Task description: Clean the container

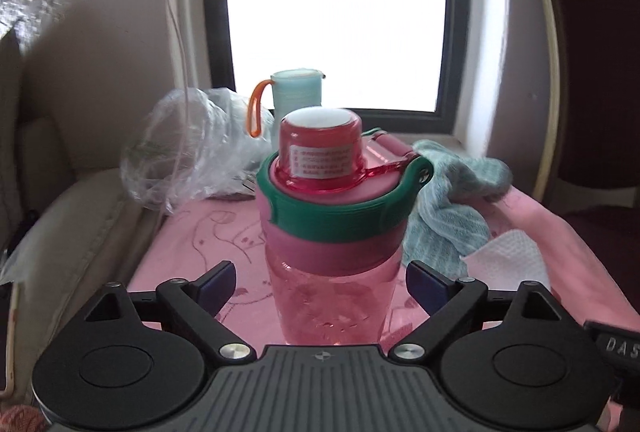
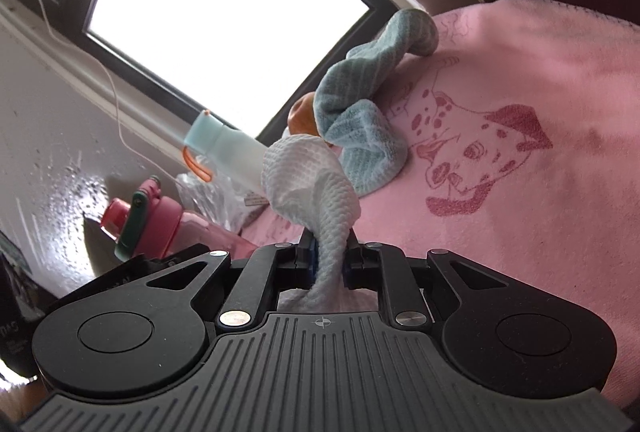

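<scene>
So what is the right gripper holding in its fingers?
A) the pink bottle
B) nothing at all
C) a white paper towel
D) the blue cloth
C: in the right wrist view the right gripper has its fingers pinched on the twisted white paper towel, while the blue cloth lies loose on the pink blanket beyond it.

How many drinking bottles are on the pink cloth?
2. The pink bottle stands between the open left tongs; the pale blue bottle stands behind it, near the window. Others may be hidden.
</scene>
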